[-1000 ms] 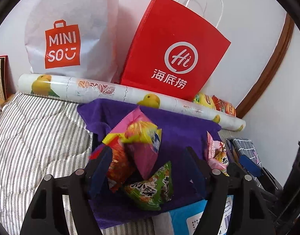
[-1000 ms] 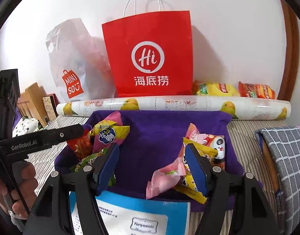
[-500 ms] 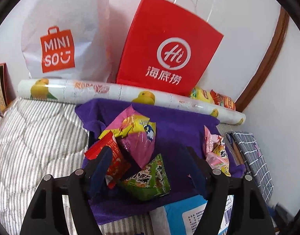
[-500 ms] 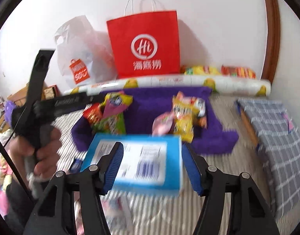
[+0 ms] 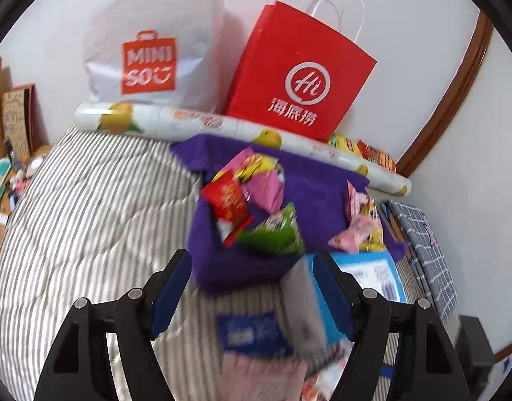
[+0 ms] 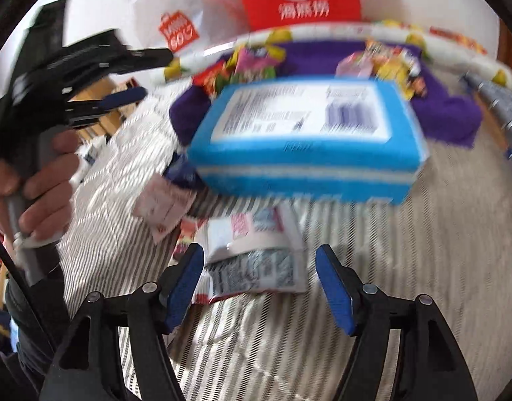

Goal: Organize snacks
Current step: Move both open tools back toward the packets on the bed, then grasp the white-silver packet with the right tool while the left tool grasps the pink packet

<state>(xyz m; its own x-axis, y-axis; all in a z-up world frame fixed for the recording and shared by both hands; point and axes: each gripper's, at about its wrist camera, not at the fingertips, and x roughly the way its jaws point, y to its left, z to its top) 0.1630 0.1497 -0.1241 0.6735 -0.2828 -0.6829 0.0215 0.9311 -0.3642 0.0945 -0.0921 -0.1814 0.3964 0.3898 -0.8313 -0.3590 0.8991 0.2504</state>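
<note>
- White packet (image 6: 256, 254) flat on the striped quilt (image 6: 406, 267), dead ahead at 12 o'clock of the right gripper (image 6: 259, 287), sitting between the wide-apart jaws but not pinched.
- Long axis hard to call through the blur, looks roughly front-to-back.
- Blue box (image 6: 306, 140) just beyond at 12, purple cloth (image 6: 456, 117) with snack piles past that.
- Left gripper (image 5: 252, 294) also spread open, gripping nothing, off at 10 o'clock and farther away, so probably a right-side grab.
</note>
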